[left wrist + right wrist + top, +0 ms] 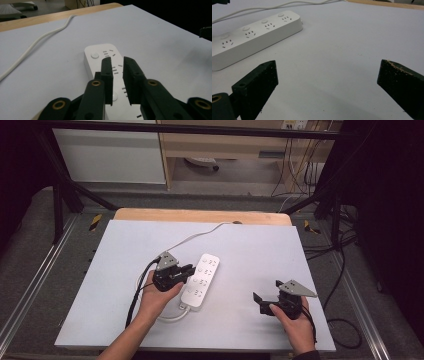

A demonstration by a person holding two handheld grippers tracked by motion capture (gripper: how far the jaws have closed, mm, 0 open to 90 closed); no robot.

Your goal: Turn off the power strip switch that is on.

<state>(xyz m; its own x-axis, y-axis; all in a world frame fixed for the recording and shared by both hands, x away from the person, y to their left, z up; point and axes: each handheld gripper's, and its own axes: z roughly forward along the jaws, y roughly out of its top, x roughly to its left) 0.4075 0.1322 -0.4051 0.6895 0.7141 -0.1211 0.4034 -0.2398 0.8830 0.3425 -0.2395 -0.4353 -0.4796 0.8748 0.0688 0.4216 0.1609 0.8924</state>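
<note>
Lying at the centre of the high view, a white four-outlet power strip (200, 281) sits flat on the pale worktop (250, 250), slanted so its far end points to the upper right. Its white cord (192, 237) leaves the near end, loops at lower centre, and another run curves toward the top edge of the worktop, near the wooden strip (200, 215) there.

Left tongs (188, 271): held in the person's left hand (160, 295), left of centre in the high view, poised over the left side of the strip. Left gripper view: tongs (117, 65) nearly closed, a narrow gap between the jaws, nothing in the gap; jaws sit above the strip's top face (100, 53); contact with it cannot be told. Cord (37, 41) runs to the upper left of that frame.

Right tongs (266, 295): held in the right hand (295, 322), lower right of the high view, well apart from the strip, above bare worktop. Right gripper view: tongs (327, 75) spread wide, jaws at the lower left and lower right corners, nothing held. Strip (254, 37) lies at upper left of that frame.
</note>
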